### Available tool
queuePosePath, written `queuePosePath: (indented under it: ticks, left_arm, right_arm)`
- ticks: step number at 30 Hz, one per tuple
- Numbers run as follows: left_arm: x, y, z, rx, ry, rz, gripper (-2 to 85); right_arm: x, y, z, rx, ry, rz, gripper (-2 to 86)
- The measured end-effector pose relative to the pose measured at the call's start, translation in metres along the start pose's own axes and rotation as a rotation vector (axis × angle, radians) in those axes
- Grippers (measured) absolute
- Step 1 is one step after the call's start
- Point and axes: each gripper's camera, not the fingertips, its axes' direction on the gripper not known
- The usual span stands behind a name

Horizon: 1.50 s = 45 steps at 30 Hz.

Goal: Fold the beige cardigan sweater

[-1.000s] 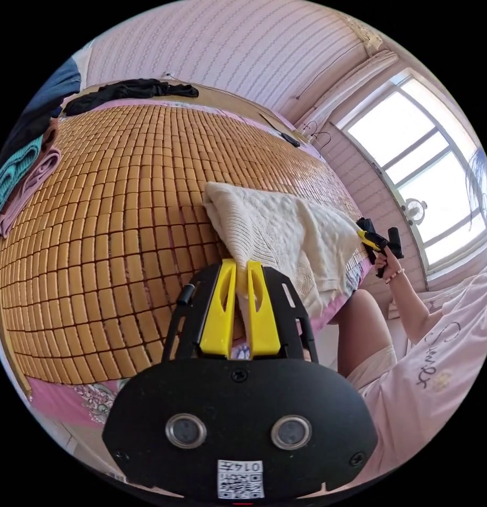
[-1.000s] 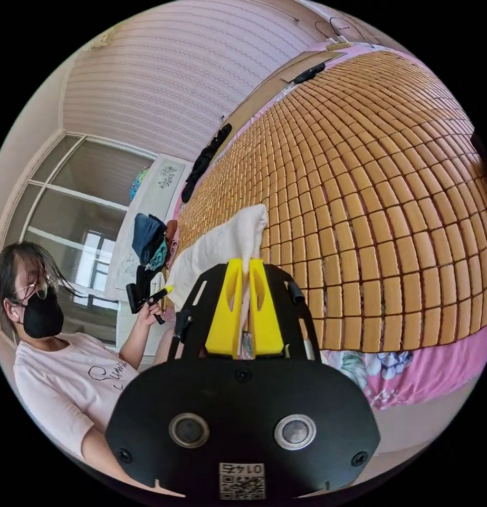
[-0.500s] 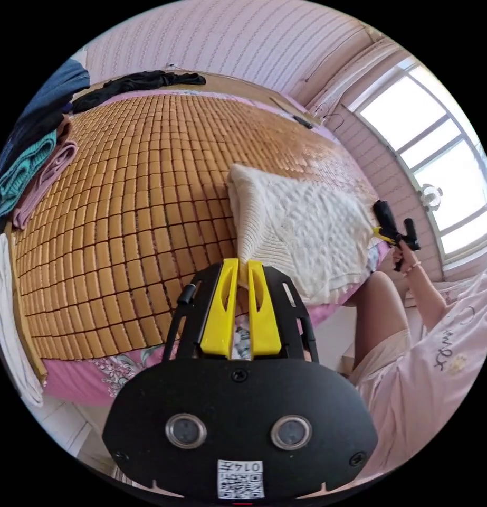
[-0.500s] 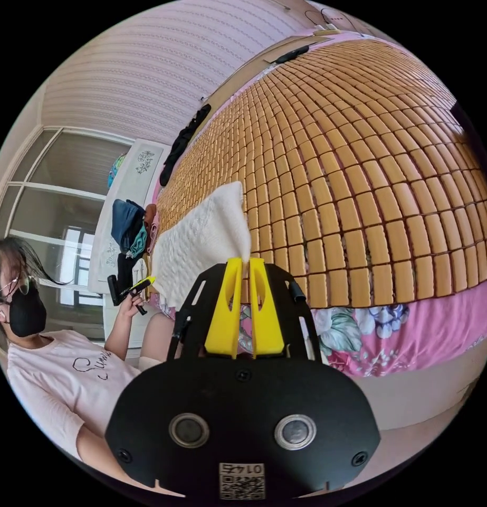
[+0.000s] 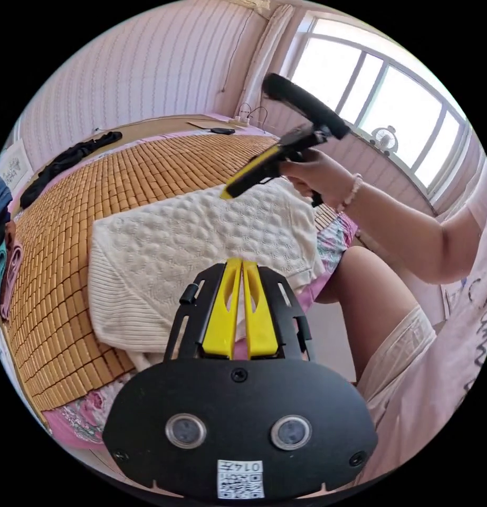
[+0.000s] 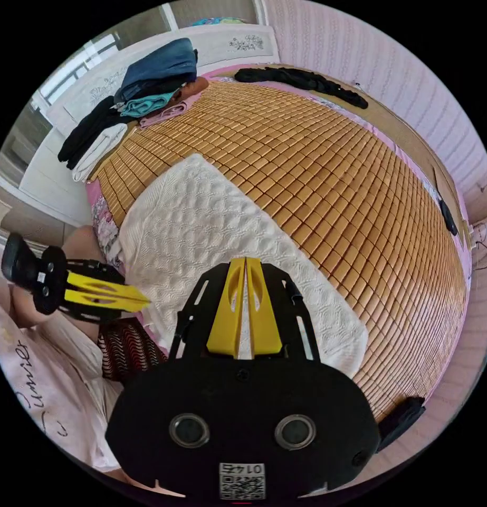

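Observation:
The beige cardigan (image 5: 201, 237) lies flat on the bamboo mat (image 5: 148, 163) near the bed's edge, as a folded knit rectangle. My left gripper (image 5: 242, 261) hovers over its near edge with jaws shut and no cloth between them. A hand holds my right gripper (image 5: 226, 194) above the cardigan's far side. In the right gripper view the cardigan (image 6: 217, 232) spreads under my right gripper (image 6: 246, 260), whose jaws are shut and hold nothing. The left gripper (image 6: 146, 303) points in from the left beside the cardigan's edge.
A pile of folded clothes (image 6: 153, 74) and black and white garments (image 6: 90, 137) sit at one corner of the bamboo mat (image 6: 333, 174). A black garment (image 6: 301, 79) lies along the far edge. The person's leg (image 5: 375, 296) stands against the floral pink sheet (image 5: 333, 243).
Both grippers have let go of the cardigan corners they held taut. The cardigan now lies flat on the mat. Both cameras have swung round above it.

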Motion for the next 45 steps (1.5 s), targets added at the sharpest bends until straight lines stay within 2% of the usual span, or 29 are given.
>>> queuePosePath:
  ticks: [2,3,4,8,10,12,15,18,20,22,26,29,32,33,34,35,38,42,45]
  left_arm:
    - [0.025,0.002,0.018,-0.003,-0.047,0.076,-1.0]
    - [0.029,0.004,0.026,-0.038,-0.052,0.088,-1.0]
    - [0.036,0.009,0.047,-0.169,-0.021,0.116,-1.0]
    - [0.057,0.027,0.054,-0.134,-0.046,0.181,-1.0]
    - [0.063,0.028,0.055,-0.155,-0.058,0.217,-1.0]
    - [0.066,0.031,0.058,-0.15,-0.058,0.209,-1.0]
    - [0.071,0.036,0.062,-0.144,-0.063,0.205,-0.8]
    - [0.08,0.038,0.061,-0.136,-0.083,0.209,-0.3]
    - [0.091,0.041,0.051,-0.084,-0.052,0.262,1.8]
    - [0.099,0.042,0.048,-0.049,0.013,0.283,4.4]
    - [0.123,0.032,0.054,0.004,0.079,0.321,9.9]
    - [0.143,0.017,0.079,-0.023,0.078,0.337,15.6]
    - [0.162,0.011,0.118,-0.128,0.046,0.385,12.4]
    - [0.164,0.012,0.118,-0.098,0.006,0.376,11.1]
    - [0.166,0.012,0.119,-0.081,-0.032,0.379,9.2]
    - [0.162,0.01,0.119,-0.101,-0.006,0.355,6.7]
    - [0.142,-0.001,0.107,-0.17,0.068,0.215,2.5]
    - [0.149,-0.006,0.071,-0.118,0.036,0.255,1.9]
    - [0.157,-0.006,0.046,-0.095,-0.002,0.268,1.8]
  right_arm:
    - [-0.005,-0.029,0.049,-0.163,0.015,-0.046,-0.4]
    - [-0.006,-0.031,0.048,-0.139,0.018,-0.043,-0.5]
    - [-0.007,-0.035,0.051,-0.159,0.021,-0.058,-0.5]
    - [-0.008,-0.063,0.046,-0.298,-0.006,-0.132,-0.5]
    - [-0.002,-0.072,0.039,-0.249,-0.005,-0.105,-0.5]
    - [0.007,-0.076,0.068,-0.314,-0.037,-0.073,-0.5]
    - [0.022,-0.071,0.066,-0.255,-0.1,-0.019,-0.5]
    - [0.041,-0.033,0.033,-0.084,-0.194,0.045,-0.4]
    - [0.058,0.034,-0.006,0.105,-0.292,0.146,-0.4]
    - [0.07,0.096,-0.02,0.173,-0.324,0.282,-0.3]
    - [0.081,0.224,-0.018,0.115,-0.317,0.574,-0.2]
    - [0.085,0.29,-0.022,0.17,-0.335,0.744,0.2]
    - [0.092,0.315,-0.02,0.226,-0.426,0.793,1.7]
    - [0.093,0.317,-0.019,0.232,-0.429,0.795,2.1]
    - [0.096,0.319,-0.017,0.256,-0.448,0.777,8.4]
    - [0.098,0.318,-0.014,0.271,-0.502,0.743,12.4]
    - [0.106,0.317,-0.004,0.282,-0.591,0.727,15.2]
    - [0.099,0.327,0.012,0.336,-0.627,0.838,20.7]
    - [0.094,0.355,0.016,0.553,-0.748,0.973,22.7]
